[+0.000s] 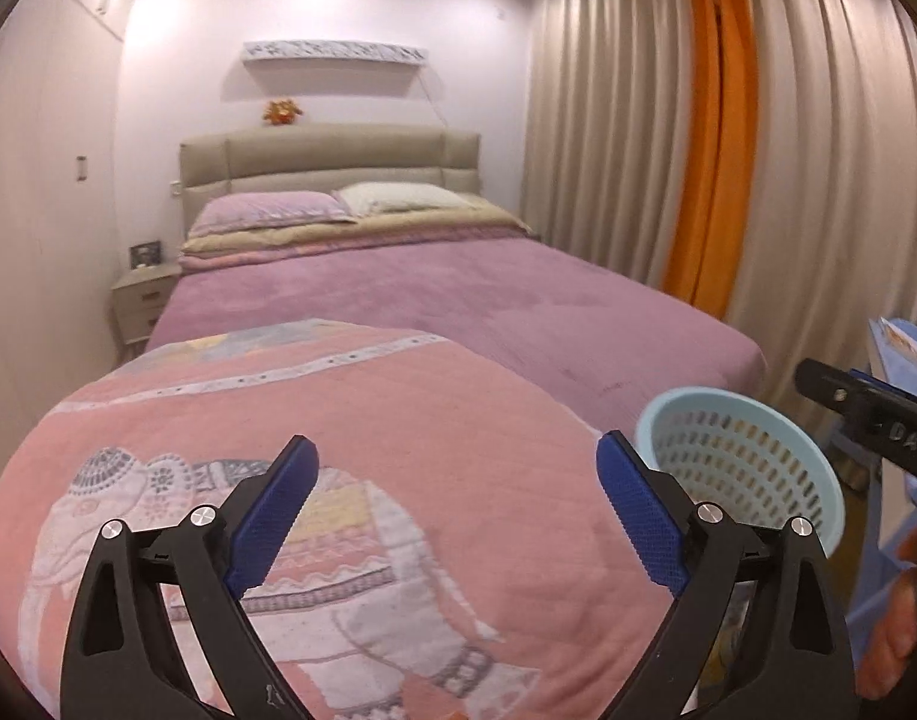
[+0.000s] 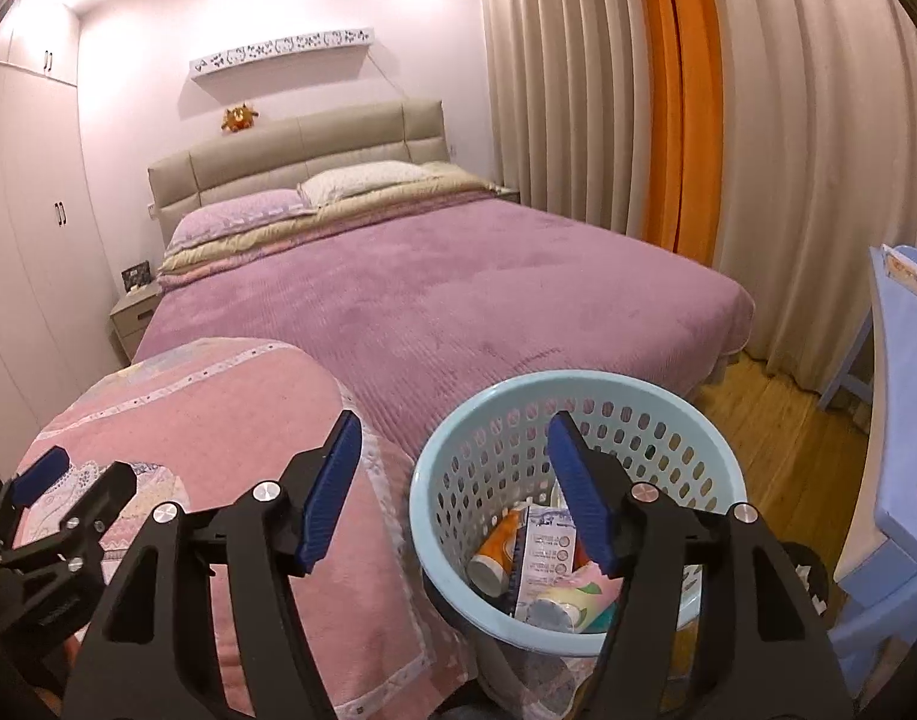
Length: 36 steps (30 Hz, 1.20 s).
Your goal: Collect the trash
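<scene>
A light blue perforated basket (image 2: 452, 516) stands at the foot of the bed and holds trash: an orange-and-white cup (image 2: 496, 552), a flat printed packet (image 2: 542, 558) and a patterned cup (image 2: 569, 597). My right gripper (image 2: 455, 486) is open and empty, its right finger over the basket's mouth, its left over the pink blanket. My left gripper (image 1: 458, 510) is open and empty above the pink elephant blanket (image 1: 350, 450); the basket (image 1: 752, 450) is just to its right. The left gripper also shows at the left edge of the right wrist view (image 2: 44, 516).
A bed with a purple cover (image 2: 434, 306) fills the middle. Beige and orange curtains (image 2: 686, 120) hang on the right. A blue table or chair (image 2: 902, 420) stands at the far right on the wooden floor (image 2: 776, 438). A nightstand (image 1: 143, 300) and wardrobe are on the left.
</scene>
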Each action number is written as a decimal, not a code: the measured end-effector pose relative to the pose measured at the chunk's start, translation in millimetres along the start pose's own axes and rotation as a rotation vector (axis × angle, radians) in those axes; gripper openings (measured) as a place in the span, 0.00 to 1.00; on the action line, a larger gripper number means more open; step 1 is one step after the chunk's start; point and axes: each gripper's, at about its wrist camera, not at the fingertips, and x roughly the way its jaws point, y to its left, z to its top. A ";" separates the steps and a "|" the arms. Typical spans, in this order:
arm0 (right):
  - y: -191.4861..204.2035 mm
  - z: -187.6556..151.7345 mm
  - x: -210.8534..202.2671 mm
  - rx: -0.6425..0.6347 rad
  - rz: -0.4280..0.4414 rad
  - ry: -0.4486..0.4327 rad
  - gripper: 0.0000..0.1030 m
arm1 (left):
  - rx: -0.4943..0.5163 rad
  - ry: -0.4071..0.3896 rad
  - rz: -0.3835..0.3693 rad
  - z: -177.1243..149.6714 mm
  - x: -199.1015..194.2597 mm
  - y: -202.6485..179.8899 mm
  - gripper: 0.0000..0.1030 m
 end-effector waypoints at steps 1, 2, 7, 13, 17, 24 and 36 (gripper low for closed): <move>2.6 -0.4 -1.3 -0.005 -0.005 -0.007 0.59 | -0.001 -0.010 0.005 -2.3 -2.4 1.9 0.89; 5.0 -0.6 -3.9 -0.011 -0.018 -0.017 0.59 | -0.001 -0.023 0.015 -3.6 -2.8 2.5 0.89; 10.8 -3.2 -14.0 -0.014 -0.036 -0.060 0.59 | 0.010 -0.070 0.016 -11.0 -7.2 -1.1 0.91; 11.3 -4.7 -19.0 -0.014 -0.057 -0.093 0.59 | 0.022 -0.053 0.018 -22.1 -2.6 -3.5 0.93; 4.7 -6.1 -18.6 -0.003 -0.064 -0.101 0.59 | 0.030 -0.054 0.024 -24.2 -3.9 -4.7 0.93; -0.1 -6.3 -20.8 0.021 -0.089 -0.113 0.59 | -0.028 -0.026 0.000 -24.1 -1.3 9.1 0.93; -4.9 -6.3 -21.9 0.028 -0.094 -0.121 0.59 | -0.003 -0.035 0.007 -25.2 -2.5 6.5 0.93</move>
